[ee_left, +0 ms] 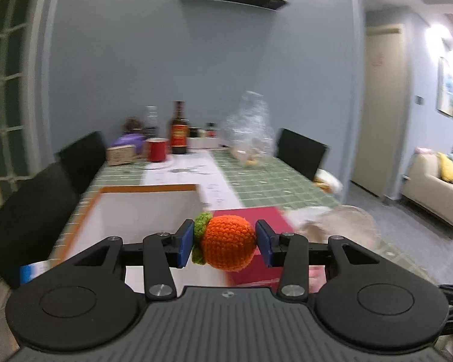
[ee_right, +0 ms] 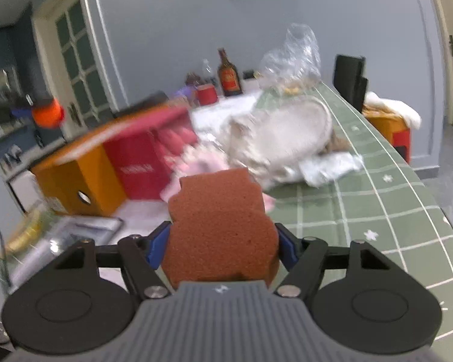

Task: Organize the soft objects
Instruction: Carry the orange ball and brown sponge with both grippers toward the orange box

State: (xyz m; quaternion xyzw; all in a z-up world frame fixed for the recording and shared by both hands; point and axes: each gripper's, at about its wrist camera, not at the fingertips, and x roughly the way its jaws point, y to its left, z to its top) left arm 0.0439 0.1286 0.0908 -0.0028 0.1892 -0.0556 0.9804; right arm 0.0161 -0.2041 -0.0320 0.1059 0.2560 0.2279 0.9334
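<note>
Green checked table (ee_right: 362, 199) against a grey wall, both grippers loaded.

Left gripper (ee_left: 225, 246) pinches a knitted orange (ee_left: 229, 242), leaf end toward its left pad, above an open box (ee_left: 148, 188). Right gripper (ee_right: 223, 241) clamps a brown sponge (ee_right: 220, 229) standing upright, its base hidden. Beyond, a blurred pale cloth heap (ee_right: 284, 138), red box (ee_right: 139, 166), bottle (ee_left: 179, 128).

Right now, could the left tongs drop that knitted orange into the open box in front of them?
Probably yes. The left tongs hold the knitted orange just short of the open box, and nothing stands between them. The box's inside looks bare from here.
</note>
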